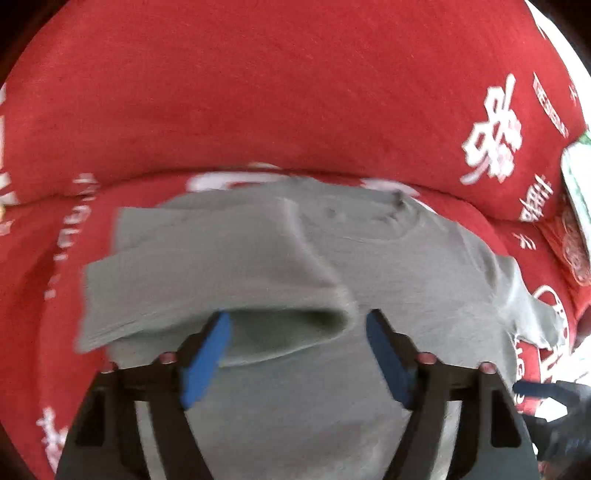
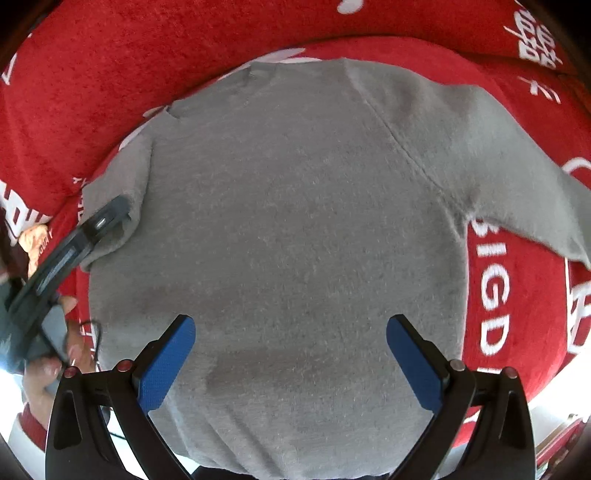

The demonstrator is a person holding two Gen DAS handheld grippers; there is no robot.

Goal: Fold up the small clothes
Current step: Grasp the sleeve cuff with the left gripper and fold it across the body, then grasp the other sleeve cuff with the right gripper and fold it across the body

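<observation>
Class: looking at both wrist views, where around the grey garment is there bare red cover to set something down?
Bare red printed cover lies under the grey knitted sweater's spread sleeve, and beyond its collar. It is crowded where the left gripper meets the folded sleeve.

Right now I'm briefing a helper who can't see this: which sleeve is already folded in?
Find the red blanket with white lettering; a grey sweater lies flat on it. The folded sleeve is doubled over the body beside the left gripper, while the other sleeve lies spread out.
</observation>
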